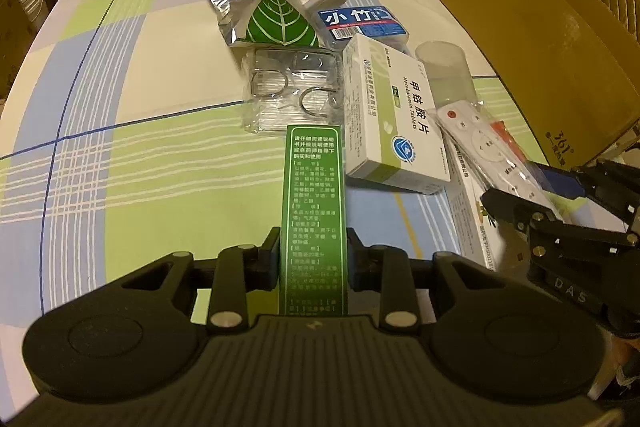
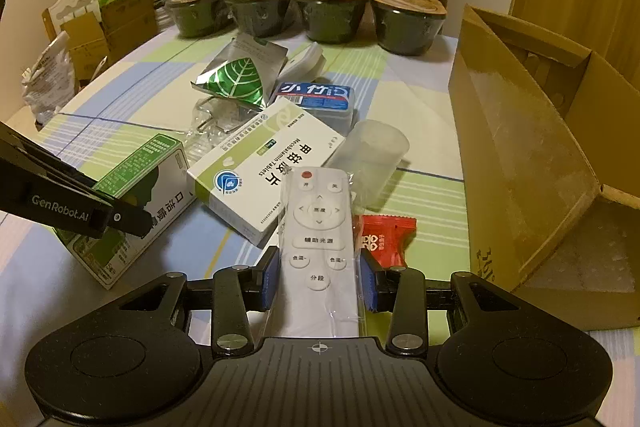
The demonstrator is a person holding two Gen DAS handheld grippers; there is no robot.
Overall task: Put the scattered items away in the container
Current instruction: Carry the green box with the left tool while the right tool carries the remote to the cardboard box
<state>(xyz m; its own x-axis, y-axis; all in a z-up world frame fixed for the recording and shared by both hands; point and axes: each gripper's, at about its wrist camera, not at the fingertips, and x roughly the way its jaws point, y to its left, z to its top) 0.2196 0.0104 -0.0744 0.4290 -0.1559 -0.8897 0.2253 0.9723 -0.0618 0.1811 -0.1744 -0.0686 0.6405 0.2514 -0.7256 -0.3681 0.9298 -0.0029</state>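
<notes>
The cardboard box (image 2: 532, 163) lies open-sided right of both grippers. The right gripper (image 2: 320, 281), nearer it, pinches the bagged remote control (image 2: 319, 227) lengthwise along its fingers; the left gripper (image 1: 313, 253) clamps the green medicine carton (image 1: 314, 203) likewise.

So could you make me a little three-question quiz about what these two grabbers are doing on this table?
1. True or false: the left gripper is shut on the green box.
2. What does the right gripper hold? A) red sachet B) white remote C) leaf pouch
3. On which side of the right wrist view does the cardboard box stand?

Key: 1 true. 2 B, the white remote in clear wrap. 3 right.
</notes>
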